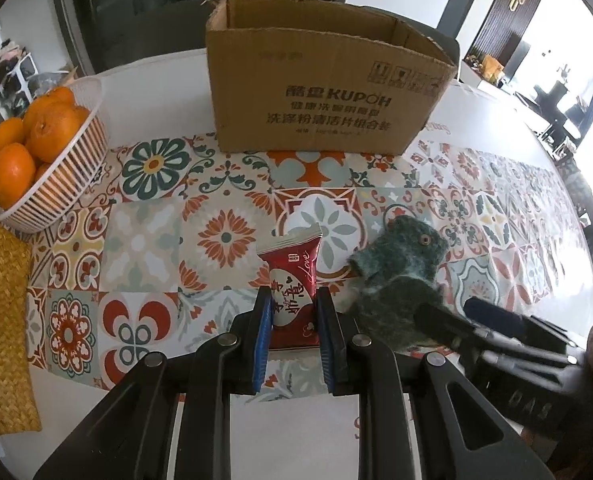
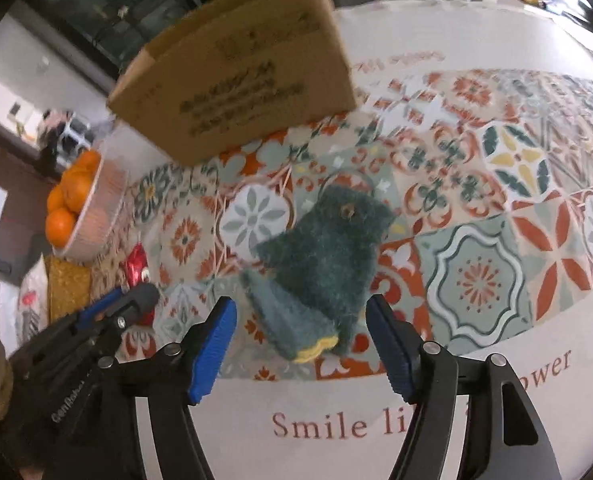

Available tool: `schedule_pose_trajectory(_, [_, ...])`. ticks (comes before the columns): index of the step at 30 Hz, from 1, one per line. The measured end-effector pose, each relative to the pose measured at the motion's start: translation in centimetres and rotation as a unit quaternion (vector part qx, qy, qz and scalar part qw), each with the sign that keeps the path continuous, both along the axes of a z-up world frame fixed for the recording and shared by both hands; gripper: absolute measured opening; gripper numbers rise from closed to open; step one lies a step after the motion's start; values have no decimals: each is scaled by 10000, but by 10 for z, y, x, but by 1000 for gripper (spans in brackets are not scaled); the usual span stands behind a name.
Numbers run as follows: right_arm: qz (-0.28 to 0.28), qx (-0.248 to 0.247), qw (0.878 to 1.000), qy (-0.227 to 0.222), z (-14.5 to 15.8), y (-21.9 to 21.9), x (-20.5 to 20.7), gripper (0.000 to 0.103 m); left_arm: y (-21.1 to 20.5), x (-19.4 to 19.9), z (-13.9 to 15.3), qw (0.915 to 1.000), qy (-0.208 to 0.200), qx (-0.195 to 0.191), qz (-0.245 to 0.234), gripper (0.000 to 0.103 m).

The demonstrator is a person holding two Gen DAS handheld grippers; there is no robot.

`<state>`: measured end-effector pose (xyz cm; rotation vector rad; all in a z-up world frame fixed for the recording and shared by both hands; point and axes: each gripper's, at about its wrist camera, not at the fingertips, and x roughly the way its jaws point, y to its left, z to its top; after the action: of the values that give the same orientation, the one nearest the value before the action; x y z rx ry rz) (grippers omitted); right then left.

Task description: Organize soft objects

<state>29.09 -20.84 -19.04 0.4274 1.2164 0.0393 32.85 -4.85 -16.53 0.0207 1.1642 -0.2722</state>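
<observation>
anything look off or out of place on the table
Nothing spilled or damaged. The brown cardboard box stands upright and open, the white basket of oranges is tidy. Only the fuzzy dark green plush toy lies flat on the patterned tablecloth.

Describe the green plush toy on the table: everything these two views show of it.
The green plush toy is dark teal and fuzzy, with one brown bead eye, a thin loop at its head and a yellow edge at its lower end. It lies flat on the patterned tablecloth, between the open pads of the right gripper, which do not press it. The red snack packet lies beside it.
</observation>
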Motion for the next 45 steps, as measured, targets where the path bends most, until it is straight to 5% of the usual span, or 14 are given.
schedule_pose_trajectory(7, [425,-485,9979,-62,-6,21,9,59,13,3,-9,9998,72,102,142,22])
schedule_pose_trajectory(9, [457,-434,9980,26,-11,21,13,31,16,4,-11,9997,100,97,185,22])
schedule_pose_trajectory(11, [488,-382,9980,116,-17,20,14,17,17,3,-10,9997,101,106,192,22])
schedule_pose_trajectory(14, [492,-286,9984,15,-13,20,11,12,16,1,-8,9998,54,119,151,22])
schedule_pose_trajectory(23, [410,-336,9963,-676,35,14,1,11,8,-3,13,9998,-45,-214,-31,22])
schedule_pose_trajectory(45, [190,-328,9808,-1915,135,4,20,11,3,17,110,9925,-1086,-488,-281,22])
